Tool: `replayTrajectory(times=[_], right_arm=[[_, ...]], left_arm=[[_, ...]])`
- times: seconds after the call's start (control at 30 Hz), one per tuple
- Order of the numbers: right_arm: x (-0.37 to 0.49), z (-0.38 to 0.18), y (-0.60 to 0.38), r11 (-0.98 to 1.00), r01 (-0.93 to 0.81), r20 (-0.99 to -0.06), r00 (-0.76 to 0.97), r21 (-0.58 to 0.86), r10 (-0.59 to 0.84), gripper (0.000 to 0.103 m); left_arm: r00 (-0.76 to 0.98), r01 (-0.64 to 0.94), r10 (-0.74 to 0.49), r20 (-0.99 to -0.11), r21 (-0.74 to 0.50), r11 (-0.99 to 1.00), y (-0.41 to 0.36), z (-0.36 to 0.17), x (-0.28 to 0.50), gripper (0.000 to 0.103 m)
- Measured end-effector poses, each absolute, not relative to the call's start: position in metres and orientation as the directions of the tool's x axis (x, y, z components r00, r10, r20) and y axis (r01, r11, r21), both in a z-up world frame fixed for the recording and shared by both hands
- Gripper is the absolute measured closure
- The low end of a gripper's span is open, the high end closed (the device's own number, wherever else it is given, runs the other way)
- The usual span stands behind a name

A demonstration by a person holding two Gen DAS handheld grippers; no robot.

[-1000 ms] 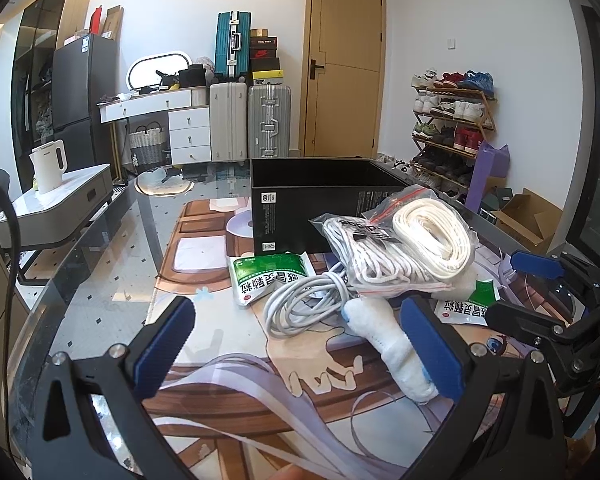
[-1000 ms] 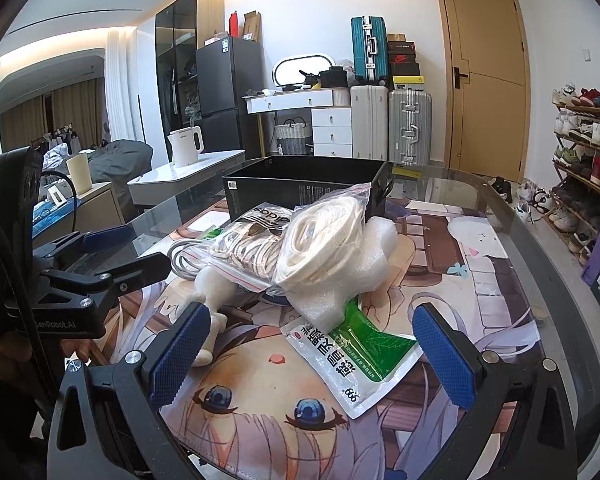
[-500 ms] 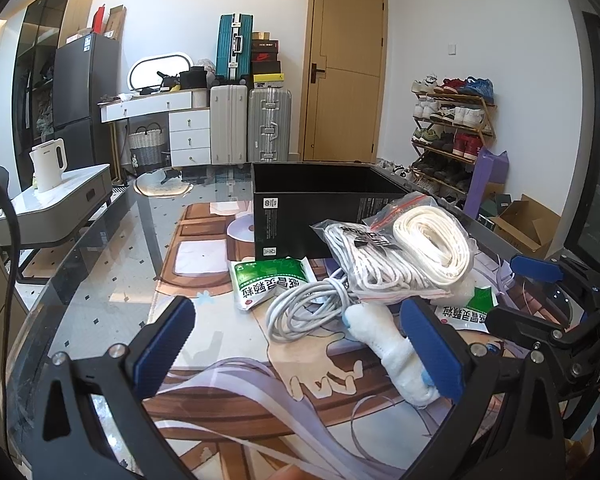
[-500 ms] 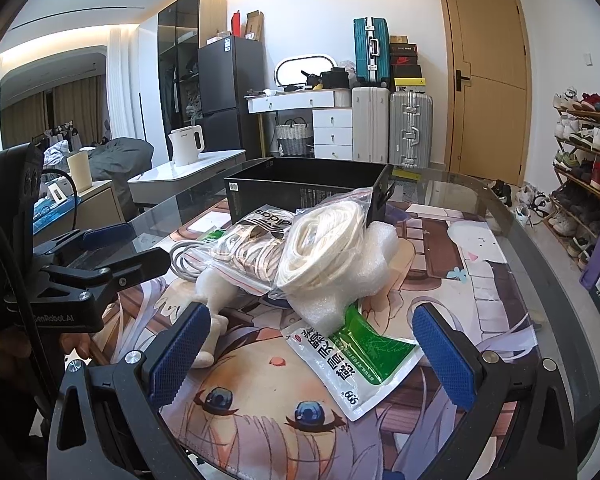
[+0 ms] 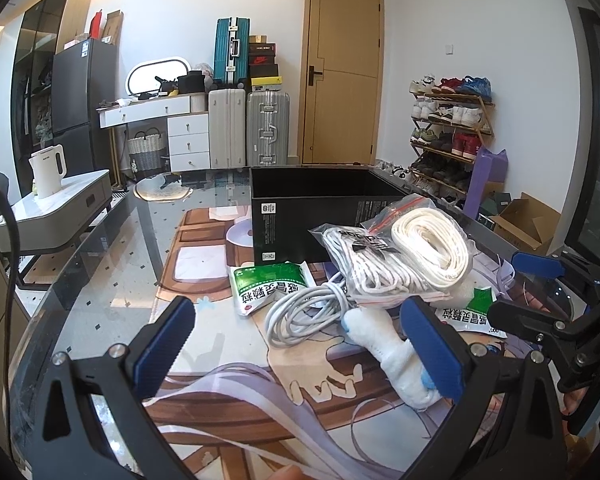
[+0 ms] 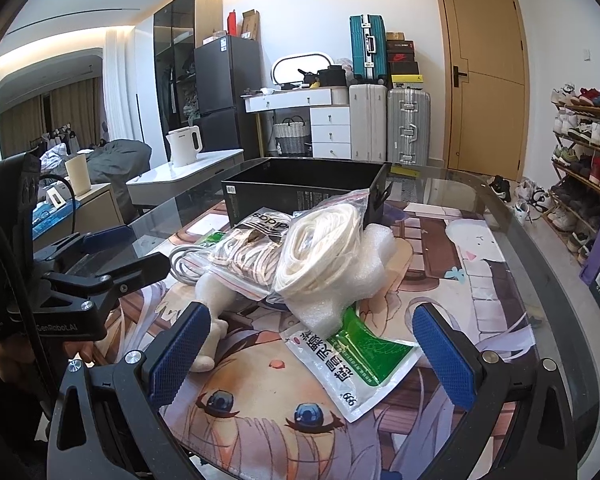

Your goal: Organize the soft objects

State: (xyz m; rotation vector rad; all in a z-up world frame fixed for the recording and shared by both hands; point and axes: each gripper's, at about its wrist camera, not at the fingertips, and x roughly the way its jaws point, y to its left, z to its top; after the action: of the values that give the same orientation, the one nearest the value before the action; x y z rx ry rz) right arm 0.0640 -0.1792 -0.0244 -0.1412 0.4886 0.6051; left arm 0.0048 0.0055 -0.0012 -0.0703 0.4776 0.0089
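I held my left gripper (image 5: 300, 344) and right gripper (image 6: 312, 350) wide apart, both empty. The soft pile, with its bagged white rope (image 6: 324, 240), lay at twelve o'clock before a black box (image 6: 300, 188).

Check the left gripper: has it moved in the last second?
No, barely at all. In the left wrist view the black box and white cable coil sit where they were relative to the left gripper.

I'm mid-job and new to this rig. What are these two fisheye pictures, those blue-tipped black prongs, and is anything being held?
Each picture comes from a camera on one hand-held gripper, looking along its fingers. The blue-padded prongs are those fingers: left hand-held gripper, right hand-held gripper. Both are open and hold nothing. On the printed mat lie a bag of white laces, a bagged white coil, a grey cable, a white plush, green sachets and foam wrap. Behind them stands an open black box.
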Motion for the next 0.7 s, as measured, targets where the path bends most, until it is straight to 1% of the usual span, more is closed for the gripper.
replayTrajectory(times=[0.2,0.3,0.53,0.63,0.7], right_arm=[[0.068,-0.024,-0.183,0.828,-0.560,-0.500,0.723,-0.020,0.477,0.000],[0.072,-0.028,-0.182,0.839,-0.543,-0.527,0.725,-0.040,0.444,0.000],[0.079,-0.036,-0.176,0.829,-0.555,-0.572,0.703,-0.070,0.423,0.000],[0.089,-0.039,-0.175,0.820,-0.570,-0.611,0.668,-0.054,0.425,0.000],[0.094,-0.041,-0.174,0.813,-0.581,-0.635,0.643,-0.039,0.429,0.000]], left_arm=[[0.889,-0.026,-0.009,-0.458,-0.071,0.997,0.007,-0.001,0.005,0.000],[0.888,-0.022,-0.012,-0.460,-0.070,0.997,0.007,-0.001,0.006,0.000],[0.885,-0.019,-0.007,-0.465,-0.052,0.998,0.005,-0.001,0.007,0.000],[0.883,-0.031,0.010,-0.468,-0.036,0.999,0.005,0.001,0.007,0.000],[0.886,-0.026,0.002,-0.465,-0.045,0.999,0.005,0.002,0.007,0.000]])
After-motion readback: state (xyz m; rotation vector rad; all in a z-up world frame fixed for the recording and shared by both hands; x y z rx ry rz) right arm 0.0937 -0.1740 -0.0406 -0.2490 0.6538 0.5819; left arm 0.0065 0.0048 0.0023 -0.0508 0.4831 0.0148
